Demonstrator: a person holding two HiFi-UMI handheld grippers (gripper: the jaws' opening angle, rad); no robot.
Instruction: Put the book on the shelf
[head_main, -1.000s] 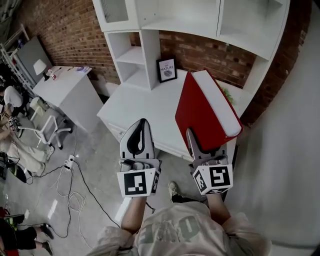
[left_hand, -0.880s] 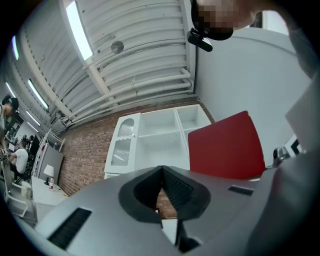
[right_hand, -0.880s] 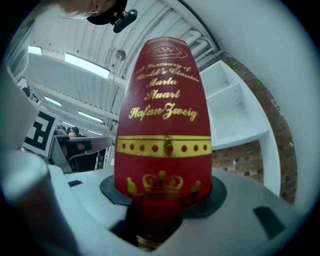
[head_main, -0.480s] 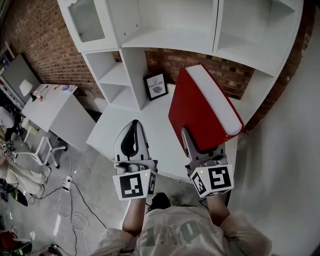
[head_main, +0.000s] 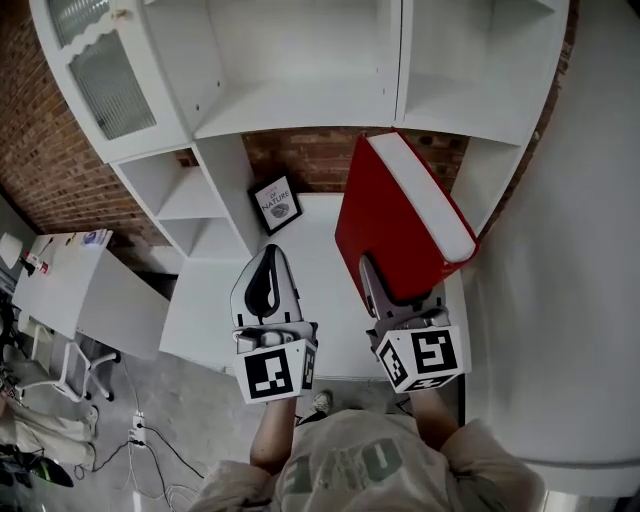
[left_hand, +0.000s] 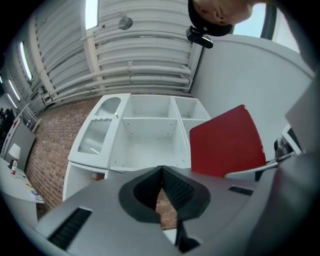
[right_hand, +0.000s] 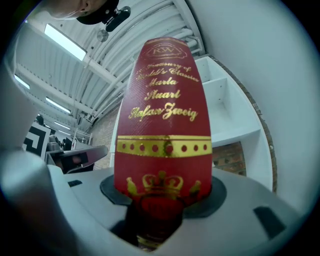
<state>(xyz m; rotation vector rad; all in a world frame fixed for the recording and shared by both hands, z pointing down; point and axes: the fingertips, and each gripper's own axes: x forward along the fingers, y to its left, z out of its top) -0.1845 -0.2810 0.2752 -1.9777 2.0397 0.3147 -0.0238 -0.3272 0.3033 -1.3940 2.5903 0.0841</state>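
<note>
— White shelving (head_main: 300, 110) is seen against brick (head_main: 300, 162). Where is the book (head_main: 400, 215) held?
— Clamped in the right gripper (head_main: 382, 285), raised before the shelving: red cover, gold lettering and crown on the spine, white page edges. Jaws of the left gripper (head_main: 268, 256) are pressed together, empty.

My book (head_main: 395, 225) was red with a white page edge. Its spine carried gold lettering, a gold band pierced with red dots, and a gold crown. The shelf (head_main: 300, 60) was white against a red-brown brick wall (head_main: 60, 160). My left gripper (head_main: 266, 262) was grey with black pads, and its cube (head_main: 272, 372) bore black-and-white square markers. The small picture (head_main: 277, 204) had a black frame.
</note>
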